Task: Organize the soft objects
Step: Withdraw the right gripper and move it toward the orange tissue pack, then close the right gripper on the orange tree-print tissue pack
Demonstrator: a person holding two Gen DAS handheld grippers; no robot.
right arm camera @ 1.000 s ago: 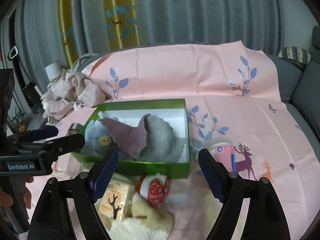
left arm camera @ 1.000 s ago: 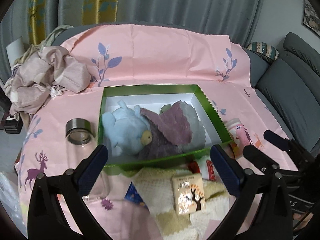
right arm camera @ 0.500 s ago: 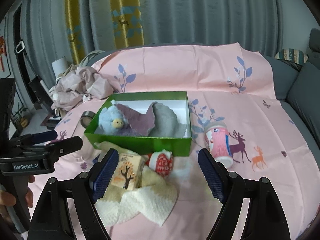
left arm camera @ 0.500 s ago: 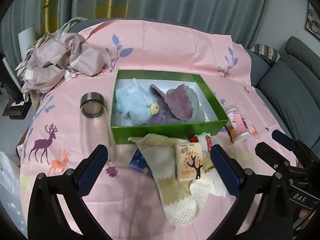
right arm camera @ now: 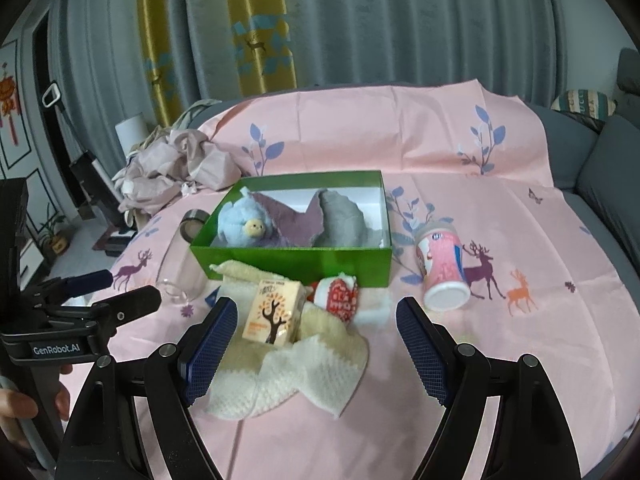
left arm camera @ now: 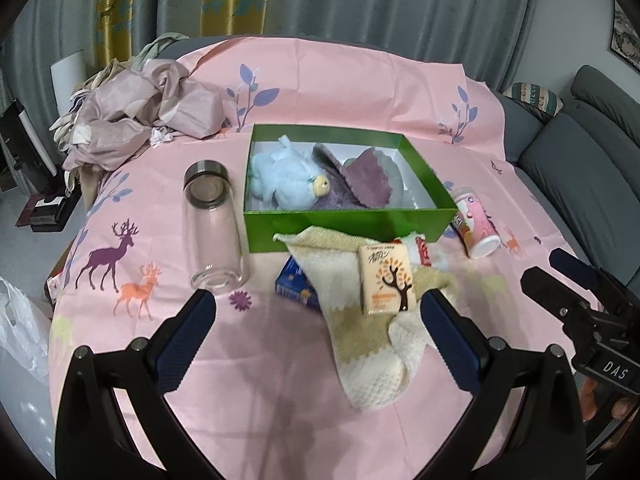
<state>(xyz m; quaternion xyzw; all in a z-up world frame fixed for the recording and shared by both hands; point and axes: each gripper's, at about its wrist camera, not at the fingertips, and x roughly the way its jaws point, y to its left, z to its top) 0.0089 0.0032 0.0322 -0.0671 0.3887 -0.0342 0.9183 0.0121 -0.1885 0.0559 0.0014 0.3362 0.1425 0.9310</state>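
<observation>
A green box [left arm camera: 348,224] sits in the middle of a surface covered by a pink cloth [left arm camera: 360,80] printed with deer and leafy twigs. Inside the box lie a light blue plush toy [left arm camera: 288,180], a purple cloth [left arm camera: 368,178] draped partly over it, and a grey cloth [right arm camera: 340,220] toward the box's right side.

Just in front of the box, outside it, a cream knitted cloth [left arm camera: 372,360] lies rumpled on the pink cloth. A small beige carton with a tree picture [left arm camera: 386,280] rests on top of it, and a small red-and-white soft item [right arm camera: 340,292] sits beside the carton, close to the box's front wall. A blue packet [left arm camera: 294,284] pokes out from under the knitted cloth's left edge.

To the left of the box a clear glass jar [left arm camera: 214,224] lies on its side, its metal-rimmed mouth pointing away. To the right of the box a pink-and-white cup [right arm camera: 442,268] lies tipped over. A crumpled heap of pale mauve fabric [left arm camera: 140,120] sits at the far left corner.

The left hand-held gripper [left arm camera: 318,322] hovers above the near part of the surface, its jaws spread wide with nothing between them. The right hand-held gripper [right arm camera: 316,336] is likewise released, jaws wide and empty, with the carton and knitted cloth lying beyond its tips.
</observation>
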